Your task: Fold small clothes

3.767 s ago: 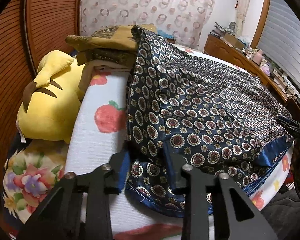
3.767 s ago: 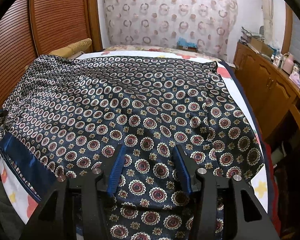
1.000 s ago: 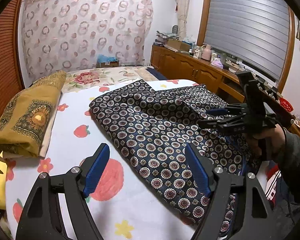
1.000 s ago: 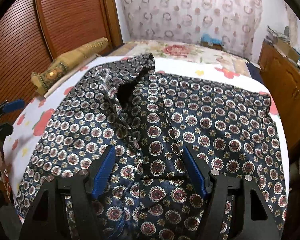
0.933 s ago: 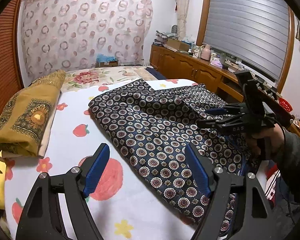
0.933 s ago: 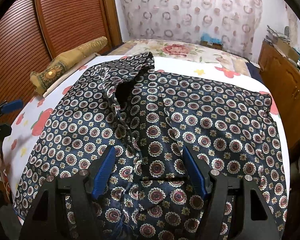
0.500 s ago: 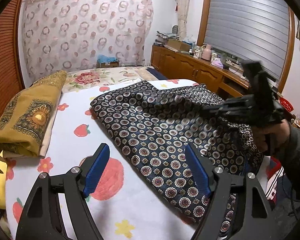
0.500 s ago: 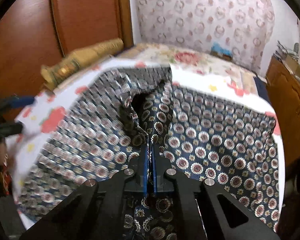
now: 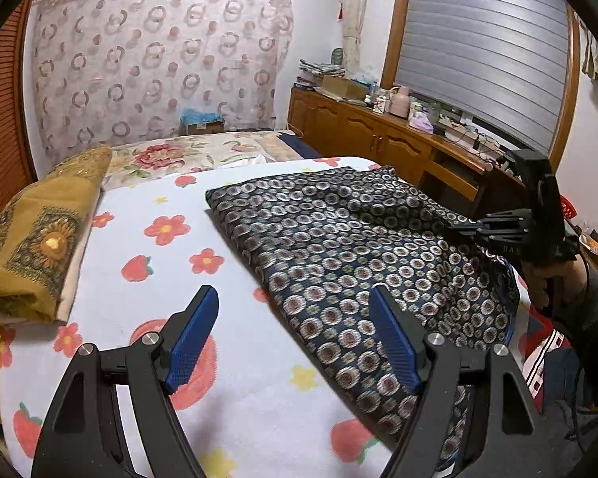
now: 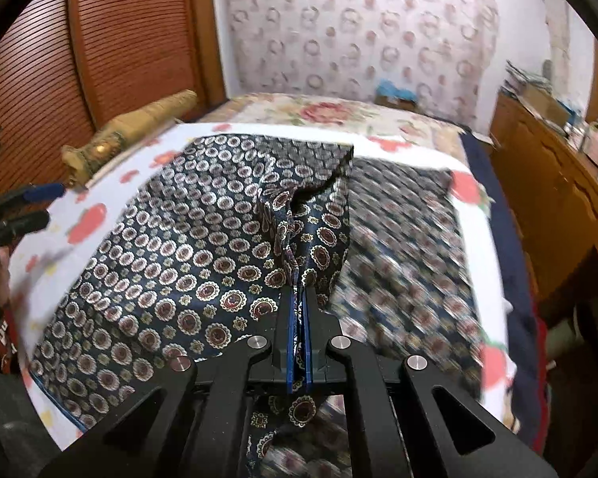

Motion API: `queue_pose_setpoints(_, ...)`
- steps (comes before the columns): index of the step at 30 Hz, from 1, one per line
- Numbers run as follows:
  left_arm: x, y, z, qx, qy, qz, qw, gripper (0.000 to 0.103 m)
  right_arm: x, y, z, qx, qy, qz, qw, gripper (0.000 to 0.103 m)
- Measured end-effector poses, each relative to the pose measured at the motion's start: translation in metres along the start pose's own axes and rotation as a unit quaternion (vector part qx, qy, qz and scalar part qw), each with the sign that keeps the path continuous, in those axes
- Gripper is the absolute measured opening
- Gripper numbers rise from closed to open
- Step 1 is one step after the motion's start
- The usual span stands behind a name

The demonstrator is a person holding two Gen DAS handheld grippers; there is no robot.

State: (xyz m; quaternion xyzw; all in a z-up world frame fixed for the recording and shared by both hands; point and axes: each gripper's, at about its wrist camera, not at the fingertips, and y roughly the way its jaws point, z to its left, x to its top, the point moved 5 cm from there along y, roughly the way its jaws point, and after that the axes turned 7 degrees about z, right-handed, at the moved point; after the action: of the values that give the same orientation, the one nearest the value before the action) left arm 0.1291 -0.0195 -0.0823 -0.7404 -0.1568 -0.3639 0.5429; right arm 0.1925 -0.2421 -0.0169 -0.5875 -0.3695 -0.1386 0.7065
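The right gripper (image 10: 298, 306) sits at the bottom centre of the right wrist view with its blue pads pressed together on a pinched ridge of the navy patterned garment (image 10: 203, 263). The cloth rises from the pads in a peaked fold toward the middle of the frame, and a strip of it hangs below the jaws at the lower edge. In the left wrist view the same gripper (image 9: 454, 231) shows at the right edge, held by a hand (image 9: 554, 283) in a dark sleeve, its tips at the raised right side of the garment.

The left gripper (image 9: 295, 334) fills the bottom of its own view with jaws wide apart and nothing between them; its blue pads (image 9: 191, 330) hover over the white bedsheet (image 9: 147, 279) printed with red fruit and flowers, just left of the garment's near edge.

The garment (image 9: 339, 247) lies across the centre and right of the bed. A folded mustard cloth (image 9: 40, 235) rests at the left edge. A patterned curtain (image 9: 159, 59) covers the upper left, and a wooden cabinet (image 9: 358, 127) stands at upper right under a grey shutter.
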Motion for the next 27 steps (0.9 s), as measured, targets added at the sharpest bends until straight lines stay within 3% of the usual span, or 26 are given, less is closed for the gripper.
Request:
queue_pose_setpoints(4, 0.006, 0.005, -0.011, -0.002, 0.013, 0.002, 0.9999, 0.078, -0.01, -0.004, -0.022, -0.026, 0.023, 0.003, 0.999, 0.003)
queue_pose_setpoints(9, 0.016, 0.011, -0.02, -0.008, 0.026, 0.003, 0.9996, 0.078, -0.012, -0.017, -0.028, -0.03, 0.049, -0.003, 0.998, 0.004)
queue_pose_setpoints(11, 0.023, 0.012, -0.022, -0.004, 0.033, 0.0, 0.9994, 0.078, -0.007, -0.023, -0.023, -0.03, 0.05, -0.007, 0.998, 0.013)
queue_pose_setpoints(15, 0.036, 0.016, -0.018, -0.001, 0.031, -0.005, 0.9995, 0.078, 0.007, -0.034, -0.029, -0.075, 0.054, -0.024, 0.995, 0.038)
queue_pose_setpoints(18, 0.039, 0.019, -0.018, -0.005, 0.022, -0.006, 0.9997, 0.078, 0.027, -0.035, -0.024, -0.075, 0.044, -0.039, 0.995, 0.044)
queue_pose_setpoints(24, 0.034, 0.026, -0.017, -0.005, 0.019, 0.006, 0.9998, 0.078, 0.058, 0.011, -0.024, -0.041, 0.043, -0.008, 0.998, 0.049)
queue_pose_setpoints(27, 0.033, 0.027, -0.016, -0.003, 0.02, 0.011, 0.9997, 0.078, 0.063, 0.046, -0.028, -0.068, 0.041, 0.029, 0.996, 0.049)
